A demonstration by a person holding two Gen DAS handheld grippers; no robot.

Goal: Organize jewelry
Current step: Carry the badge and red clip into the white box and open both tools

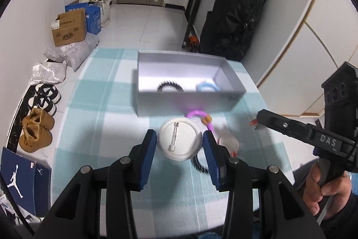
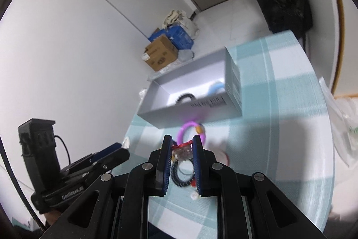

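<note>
- Left tongs (image 1: 180,145) are pinching a round pin badge (image 1: 178,137) by its rim, back side up, clear of the table (image 1: 100,109) and just short of the box (image 1: 190,102).
- Box is sitting open at the far middle of the table; a black bracelet (image 1: 170,85) and a blue ring (image 1: 207,87) are already lying inside, so two pieces look done.
- Purple ring (image 1: 201,118) with an orange bead is lying on the cloth just in front of the box wall, not yet sorted.
- Another black bracelet (image 2: 182,174) is lying on the table under the tongs, also left to do.
- Right tongs (image 2: 182,149) are gripping a small clear piece with a red top (image 2: 184,149); pads are pressing on both its sides. Can't tell exactly what the item is.
- A pale round thing with a red edge (image 2: 220,155) is sitting to the right of that; too blurred to name.
- Judgement: roughly a third in. Two items in the box, two in the tongs and likely heading there, at least three on the table.
</note>
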